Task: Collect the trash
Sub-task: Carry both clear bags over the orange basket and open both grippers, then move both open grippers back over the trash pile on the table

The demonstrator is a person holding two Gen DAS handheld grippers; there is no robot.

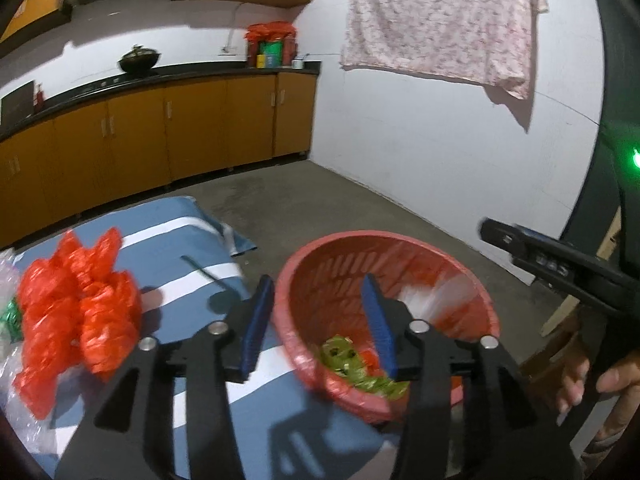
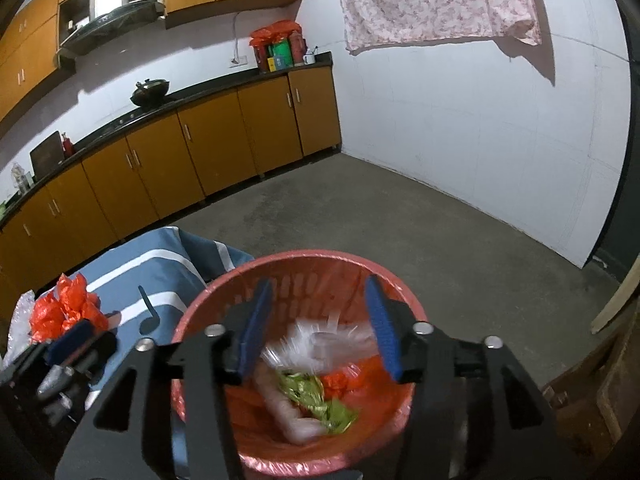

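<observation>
A red plastic basket (image 1: 304,264) lined with a red bag stands beside a blue-and-white striped cloth (image 1: 160,236). In the basket lie green-gold wrappers (image 1: 352,364) and a clear plastic bag (image 2: 320,344), blurred, between my right fingers. My left gripper (image 1: 320,320) is open and empty over the basket's near rim. My right gripper (image 2: 320,320) is open above the basket (image 2: 224,292). A crumpled red plastic bag (image 1: 76,308) lies on the cloth at the left; it also shows in the right wrist view (image 2: 68,308).
Clear bubble wrap (image 1: 8,280) lies left of the red bag. Orange kitchen cabinets (image 1: 160,128) with a black counter run along the back. A pink floral cloth (image 1: 440,20) hangs on the white wall. Bare concrete floor (image 2: 400,220) lies beyond the basket.
</observation>
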